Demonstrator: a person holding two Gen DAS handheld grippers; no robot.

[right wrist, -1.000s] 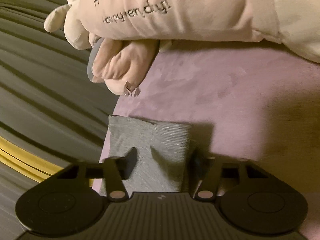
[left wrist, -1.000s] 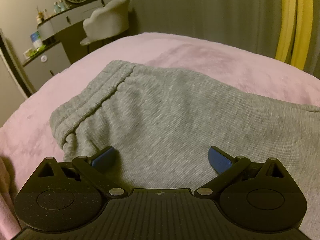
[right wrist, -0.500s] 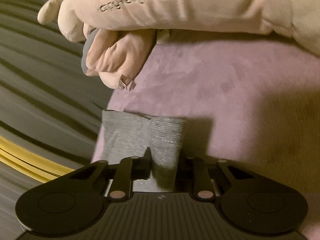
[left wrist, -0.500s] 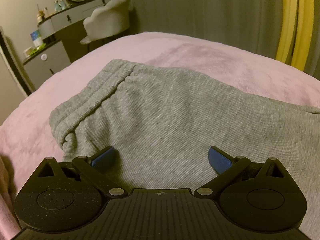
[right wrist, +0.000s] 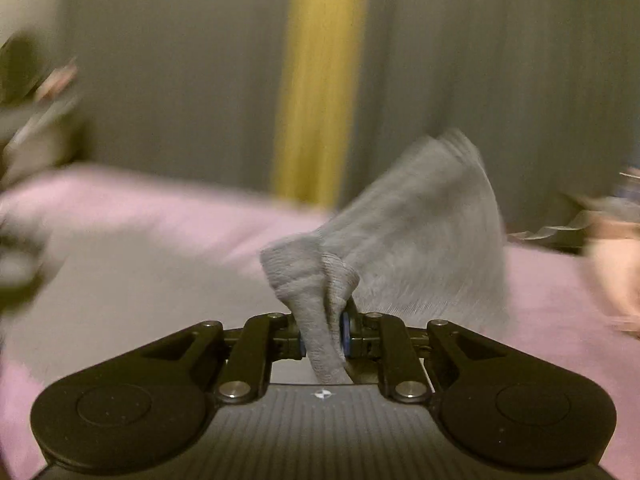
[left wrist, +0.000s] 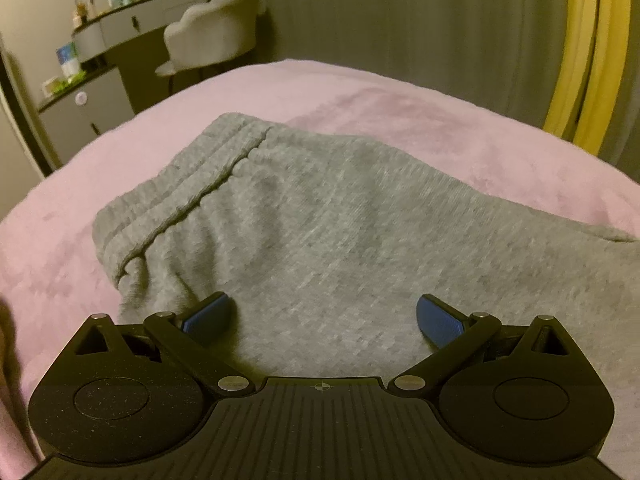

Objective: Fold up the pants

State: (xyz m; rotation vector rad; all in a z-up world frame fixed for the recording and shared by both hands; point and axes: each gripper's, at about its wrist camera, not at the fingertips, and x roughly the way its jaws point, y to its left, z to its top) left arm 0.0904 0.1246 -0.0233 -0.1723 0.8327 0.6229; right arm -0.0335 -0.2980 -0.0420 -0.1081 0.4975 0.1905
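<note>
Between the right gripper's (right wrist: 323,340) fingers, a blurred pants cuff (right wrist: 320,280) sits pinched; left gripper (left wrist: 324,316) spread.

right tongs (right wrist: 323,336) clamped on grey pants (right wrist: 420,248), pink bed (right wrist: 160,216)

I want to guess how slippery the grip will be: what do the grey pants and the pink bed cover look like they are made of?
The grey pants look like a matte heathered knit, probably cotton jersey or fleece: fine ribbed texture, gathered stitched waistband, soft creases where the right gripper pinches a cuff. The pink bed cover looks like short plush or velvety microfibre: a faint sheen with darker brushed patches. Neither can be confirmed by sight.
</note>
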